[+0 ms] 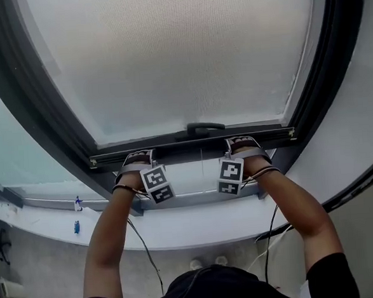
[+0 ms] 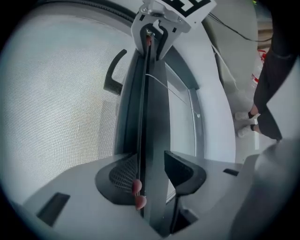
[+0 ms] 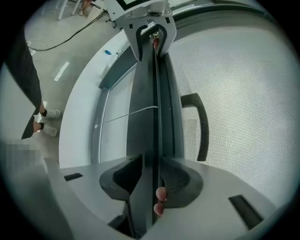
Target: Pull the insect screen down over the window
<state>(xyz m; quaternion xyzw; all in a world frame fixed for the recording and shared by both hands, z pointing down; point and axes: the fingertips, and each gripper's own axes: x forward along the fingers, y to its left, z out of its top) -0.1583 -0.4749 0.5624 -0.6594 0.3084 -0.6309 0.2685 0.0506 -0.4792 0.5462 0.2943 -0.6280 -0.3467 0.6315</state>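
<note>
Dark window frame [image 1: 40, 111] fills most of the head view. The insect screen [image 1: 179, 50] mesh covers the upper part of the opening and ends at its bottom bar [image 1: 192, 140], partway down, with a strip of uncovered glass between the bar and the lower frame edge. A white sill [image 1: 198, 227] curves under the window, with grey floor [image 1: 42, 270] below it and a black cable [image 3: 61, 40] lying across the floor. The person's arms reach up, both hands at the bar. Left gripper [image 1: 138, 157] is on the bar left of centre, its fingers [image 2: 117, 180] pinching the bar, which runs straight through between the two pads. Right gripper [image 1: 243, 141] is on the bar right of centre, same story: fingers [image 3: 183, 180] clamped on the bar from both sides, mesh just beyond the far pad. The two are well apart, and each gripper view shows the other gripper at the far end of the bar. A dark curved handle [image 1: 198, 128] sits on the bar between them, touched by neither
</note>
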